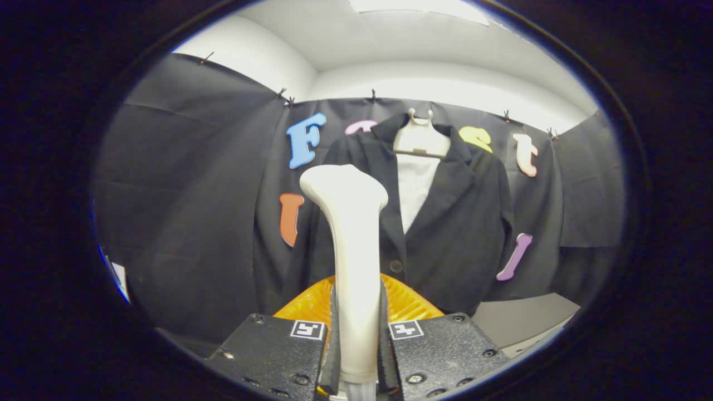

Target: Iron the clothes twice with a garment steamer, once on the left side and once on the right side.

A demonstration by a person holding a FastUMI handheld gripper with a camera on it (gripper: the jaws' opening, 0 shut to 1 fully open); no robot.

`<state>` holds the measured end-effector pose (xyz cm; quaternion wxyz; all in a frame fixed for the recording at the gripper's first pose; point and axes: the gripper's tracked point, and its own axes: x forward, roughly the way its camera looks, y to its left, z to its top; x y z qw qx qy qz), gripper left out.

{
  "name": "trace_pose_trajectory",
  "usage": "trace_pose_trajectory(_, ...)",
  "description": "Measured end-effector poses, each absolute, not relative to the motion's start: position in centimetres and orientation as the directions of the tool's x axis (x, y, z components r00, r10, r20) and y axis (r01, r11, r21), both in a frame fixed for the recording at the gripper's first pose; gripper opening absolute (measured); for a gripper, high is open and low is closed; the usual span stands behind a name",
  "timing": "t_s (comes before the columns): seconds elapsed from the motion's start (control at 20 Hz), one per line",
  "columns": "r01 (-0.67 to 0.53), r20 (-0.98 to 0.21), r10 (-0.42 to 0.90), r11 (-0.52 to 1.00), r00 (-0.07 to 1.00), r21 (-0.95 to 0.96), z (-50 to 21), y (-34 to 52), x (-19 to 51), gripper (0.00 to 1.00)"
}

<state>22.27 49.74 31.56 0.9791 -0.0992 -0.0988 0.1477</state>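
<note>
claw clamped on the garment steamer, both fingers pressing its white handle from either side. steamer stands upright between the fingers, head up top, overlapping the left half of the black jacket. jacket hangs on a white hanger against the booth wall beyond the fingers, white shirt showing at the open collar. orange ribbed piece sits just behind the handle base
</note>
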Motion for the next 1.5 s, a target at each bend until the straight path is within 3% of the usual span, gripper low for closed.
trace_pose_trajectory(0.15, -0.216, 0.221, 0.28, 0.937, 0.934, -0.275, 33.7, 51.7, 23.8, 0.29)
trace_pose_trajectory(0.35, -0.209, 0.196, 0.262, 0.944, 0.945, -0.255, 34.7, 53.5, 26.5, 0.29)
trace_pose_trajectory(0.7, -0.047, 0.263, 0.127, 0.956, 0.956, -0.29, 37.2, 52.3, 28.3, 0.29)
trace_pose_trajectory(1.2, 0.015, 0.284, 0.075, 0.953, 0.956, -0.301, 38.9, 51.0, 31.0, 0.29)
trace_pose_trajectory(1.5, 0.049, 0.36, 0.061, 0.956, 0.931, -0.288, 43.3, 52.3, 32.2, 0.28)
